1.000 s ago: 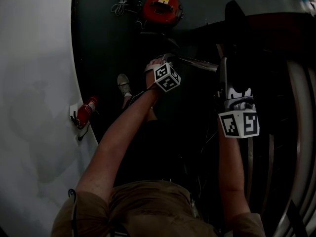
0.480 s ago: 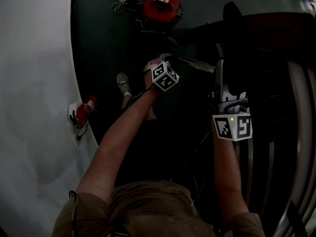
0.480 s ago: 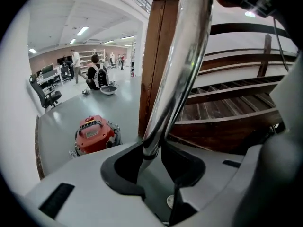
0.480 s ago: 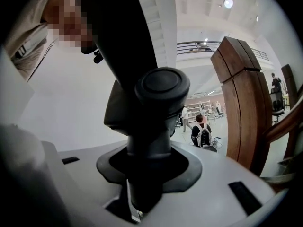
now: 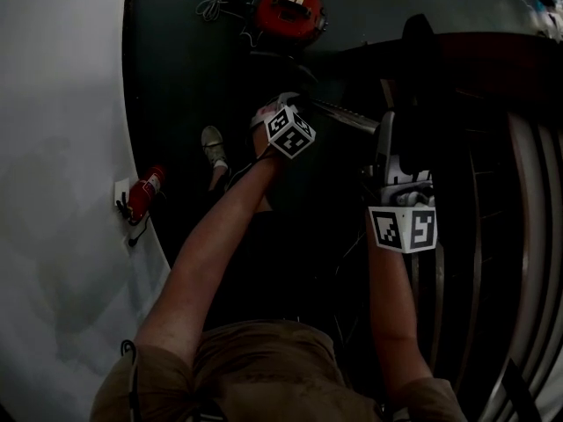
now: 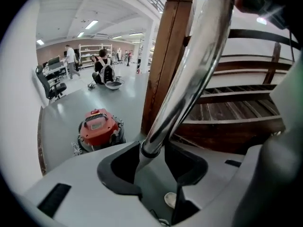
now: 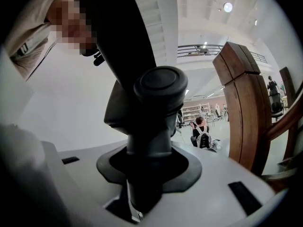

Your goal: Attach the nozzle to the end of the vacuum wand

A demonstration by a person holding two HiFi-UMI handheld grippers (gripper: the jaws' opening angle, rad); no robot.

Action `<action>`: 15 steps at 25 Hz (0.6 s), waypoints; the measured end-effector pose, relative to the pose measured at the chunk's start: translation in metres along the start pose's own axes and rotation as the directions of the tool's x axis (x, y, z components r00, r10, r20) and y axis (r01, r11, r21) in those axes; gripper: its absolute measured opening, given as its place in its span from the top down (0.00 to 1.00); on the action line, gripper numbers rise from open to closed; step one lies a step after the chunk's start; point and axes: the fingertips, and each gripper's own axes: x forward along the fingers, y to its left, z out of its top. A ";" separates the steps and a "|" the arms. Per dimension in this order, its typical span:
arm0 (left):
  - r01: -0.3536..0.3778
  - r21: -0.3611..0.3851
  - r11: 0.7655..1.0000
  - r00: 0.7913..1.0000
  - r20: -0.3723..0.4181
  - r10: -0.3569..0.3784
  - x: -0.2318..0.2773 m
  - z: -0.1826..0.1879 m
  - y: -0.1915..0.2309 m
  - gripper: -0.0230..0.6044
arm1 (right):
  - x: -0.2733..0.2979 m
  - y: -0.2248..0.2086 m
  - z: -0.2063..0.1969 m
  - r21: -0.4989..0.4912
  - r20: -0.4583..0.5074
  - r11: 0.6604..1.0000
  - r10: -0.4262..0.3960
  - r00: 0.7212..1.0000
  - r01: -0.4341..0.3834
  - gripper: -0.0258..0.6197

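Beside wooden stairs [image 6: 246,112], left gripper [image 6: 154,162] just loosened round the chrome wand [image 6: 189,74]; right gripper [image 7: 147,174] clamps a black part [image 7: 151,108].

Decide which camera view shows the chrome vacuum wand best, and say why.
The left gripper view: the chrome vacuum wand fills the frame's middle, bright and sharp along its length. The head view shows only a short, dim stretch. The right gripper view shows none of it, only a black part.
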 end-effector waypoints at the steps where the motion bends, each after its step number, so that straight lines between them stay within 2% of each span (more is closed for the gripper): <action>1: -0.007 0.028 1.000 1.000 -0.004 0.007 -0.001 0.000 0.001 0.68 | 0.006 0.005 0.003 -0.009 -0.013 1.000 0.022 1.000 -0.022 0.73; 3: -0.005 0.052 0.999 1.000 -0.008 0.006 -0.001 -0.001 0.004 0.68 | 0.013 0.012 0.006 -0.015 -0.033 0.999 0.049 0.998 -0.049 0.73; 6: 0.015 0.027 1.000 1.000 0.000 -0.015 -0.003 -0.004 0.010 0.68 | 0.020 0.019 0.004 -0.015 -0.058 0.998 0.060 0.997 -0.061 0.73; 10: 0.034 0.035 0.999 0.999 -0.012 -0.034 -0.007 -0.007 0.014 0.68 | 0.027 0.031 0.001 -0.063 -0.099 0.995 0.065 0.993 -0.072 0.74; 15: 0.055 0.022 0.998 0.998 -0.033 -0.054 -0.014 -0.009 0.022 0.68 | 0.034 0.044 -0.003 -0.101 -0.083 0.993 0.048 0.995 -0.056 0.74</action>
